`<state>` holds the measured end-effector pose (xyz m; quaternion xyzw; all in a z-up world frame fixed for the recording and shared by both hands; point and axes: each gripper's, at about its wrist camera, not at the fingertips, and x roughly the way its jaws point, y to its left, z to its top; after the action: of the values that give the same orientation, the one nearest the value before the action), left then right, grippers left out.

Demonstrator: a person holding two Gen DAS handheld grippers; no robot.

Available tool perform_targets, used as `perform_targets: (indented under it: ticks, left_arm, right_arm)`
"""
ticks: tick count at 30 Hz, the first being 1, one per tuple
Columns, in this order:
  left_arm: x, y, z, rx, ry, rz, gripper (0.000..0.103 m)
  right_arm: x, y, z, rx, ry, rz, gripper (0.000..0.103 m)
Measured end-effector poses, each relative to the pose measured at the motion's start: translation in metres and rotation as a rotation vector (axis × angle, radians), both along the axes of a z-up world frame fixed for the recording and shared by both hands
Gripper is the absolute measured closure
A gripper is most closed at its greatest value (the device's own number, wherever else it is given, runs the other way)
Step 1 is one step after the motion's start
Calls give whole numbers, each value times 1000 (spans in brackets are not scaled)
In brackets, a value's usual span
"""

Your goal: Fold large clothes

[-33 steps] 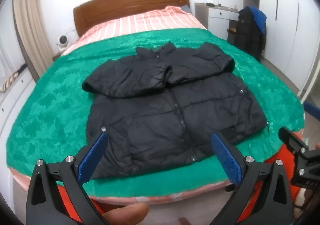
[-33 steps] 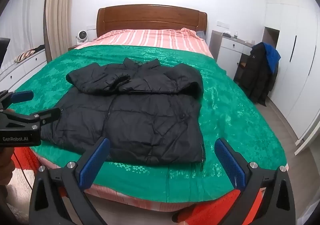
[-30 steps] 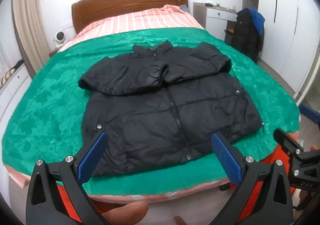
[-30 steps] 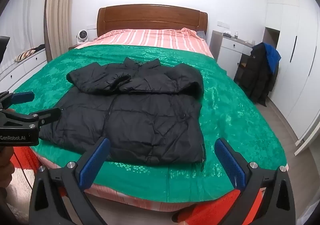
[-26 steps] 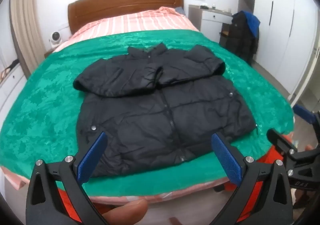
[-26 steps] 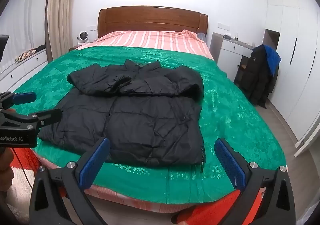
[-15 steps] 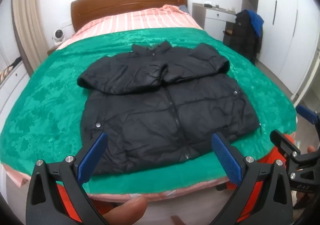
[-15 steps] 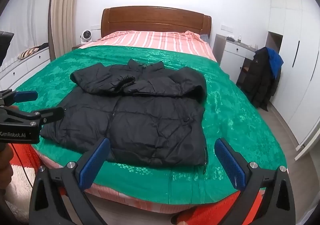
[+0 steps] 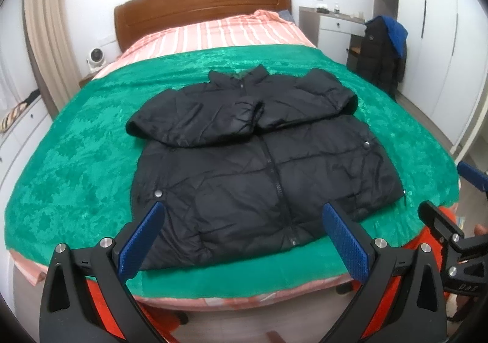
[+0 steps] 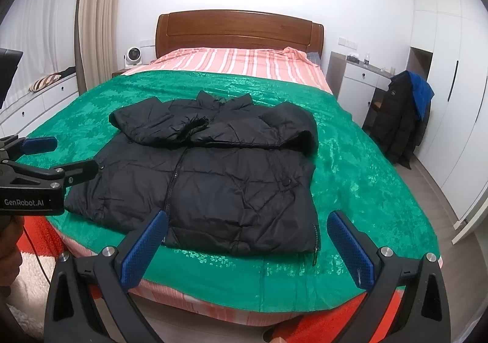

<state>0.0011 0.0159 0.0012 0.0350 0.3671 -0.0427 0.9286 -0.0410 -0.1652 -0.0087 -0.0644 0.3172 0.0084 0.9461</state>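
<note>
A black puffer jacket (image 9: 259, 160) lies zipped and front-up on the green blanket (image 9: 76, 160), both sleeves folded across its chest, hem toward me. It also shows in the right wrist view (image 10: 213, 175). My left gripper (image 9: 244, 239) is open and empty, held off the bed's near edge in front of the hem. My right gripper (image 10: 247, 245) is open and empty, before the hem's right corner. The left gripper shows at the left of the right wrist view (image 10: 52, 154), and the right gripper's fingers (image 9: 442, 221) show at the right of the left wrist view.
The bed has a wooden headboard (image 10: 238, 32) and a pink striped sheet (image 10: 231, 62). A dark coat with a blue hood (image 10: 402, 117) hangs by a white desk (image 10: 353, 80) on the right. White wardrobes (image 10: 451, 99) line the right wall. A small fan (image 10: 134, 56) stands left of the headboard.
Both grippers have drifted slightly in front of the bed, staying open. The jacket has not moved.
</note>
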Motion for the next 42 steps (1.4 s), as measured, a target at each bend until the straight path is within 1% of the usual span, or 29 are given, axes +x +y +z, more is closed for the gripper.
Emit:
perform_targets:
  ticks: [11, 16, 23, 29, 42]
  left_arm:
    - [-1, 0, 0, 5, -8, 17, 0]
    - [1, 4, -2, 7, -1, 38, 0]
    - [5, 11, -9, 4, 23, 67, 0]
    - [6, 12, -11, 22, 23, 83, 0]
    - [10, 14, -20, 58, 50, 112, 0]
  right_arm:
    - [-1, -2, 0, 2, -9, -17, 0]
    - [0, -10, 2, 1, -27, -42, 0]
    - [4, -12, -3, -3, -6, -56, 0]
    - [8, -10, -6, -6, 5, -61, 0]
    - [8, -4, -11, -8, 20, -41, 0]
